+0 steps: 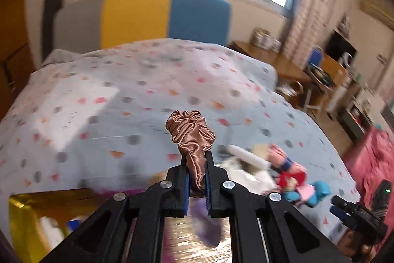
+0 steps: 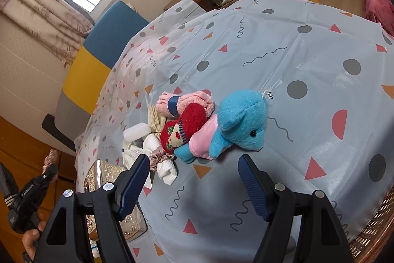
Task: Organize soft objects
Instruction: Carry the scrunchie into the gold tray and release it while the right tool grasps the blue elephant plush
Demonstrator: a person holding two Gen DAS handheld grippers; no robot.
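Upright, brown scrunchie (image 1: 193, 137), lengthwise between jaws

Copper-brown satin scrunchie (image 1: 191, 137); pale blue sheet (image 2: 283, 61) with grey dots, pink triangles; at its nine o'clock, blue-and-pink plush elephant (image 2: 236, 125).

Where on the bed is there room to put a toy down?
The patterned sheet is bare on the far side of the blue plush elephant, and in front of it near the open right gripper. It is crowded left of the elephant: red stocking, pink towel, white cloth piled together.
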